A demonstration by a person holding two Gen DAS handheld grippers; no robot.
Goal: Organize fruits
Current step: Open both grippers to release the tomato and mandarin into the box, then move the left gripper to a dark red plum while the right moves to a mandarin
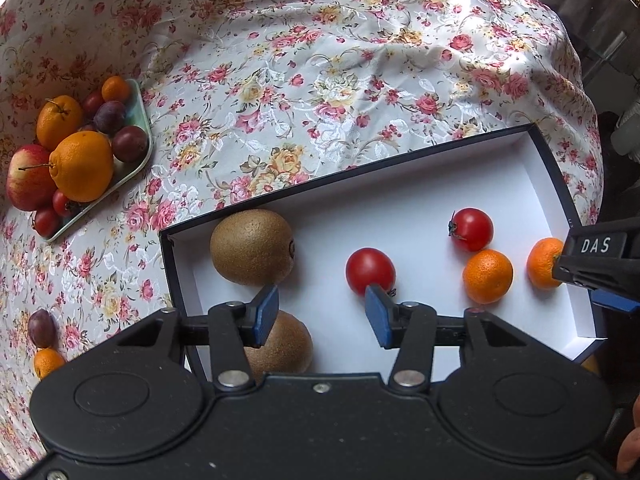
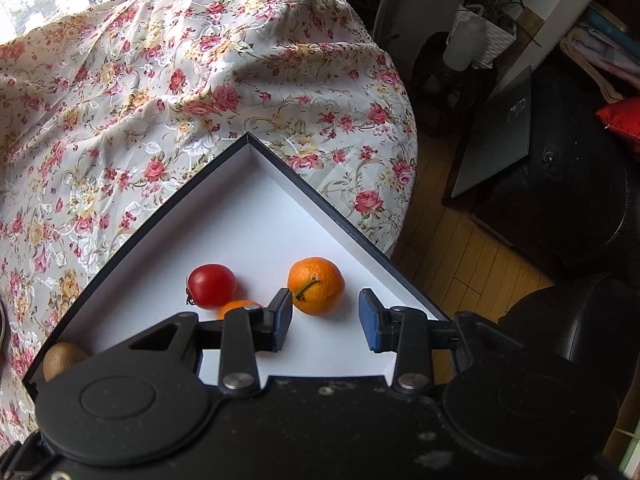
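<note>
A white box with a dark rim (image 1: 420, 204) lies on the floral tablecloth. In it are two kiwis (image 1: 252, 246), two cherry tomatoes (image 1: 370, 270) and two mandarins (image 1: 487, 276). My left gripper (image 1: 322, 314) is open and empty above the box, between the near kiwi (image 1: 286, 346) and a tomato. My right gripper (image 2: 325, 318) is open and empty, just behind a stemmed mandarin (image 2: 316, 286) on the box floor (image 2: 256, 216). It also shows in the left wrist view (image 1: 592, 264), beside the far right mandarin (image 1: 544, 263).
A pale green tray (image 1: 138, 120) at the left holds oranges, plums, an apple and small tomatoes. A loose plum (image 1: 41, 327) and a mandarin (image 1: 47, 362) lie on the cloth near the left edge. The table edge drops to a wooden floor (image 2: 452, 256) at the right.
</note>
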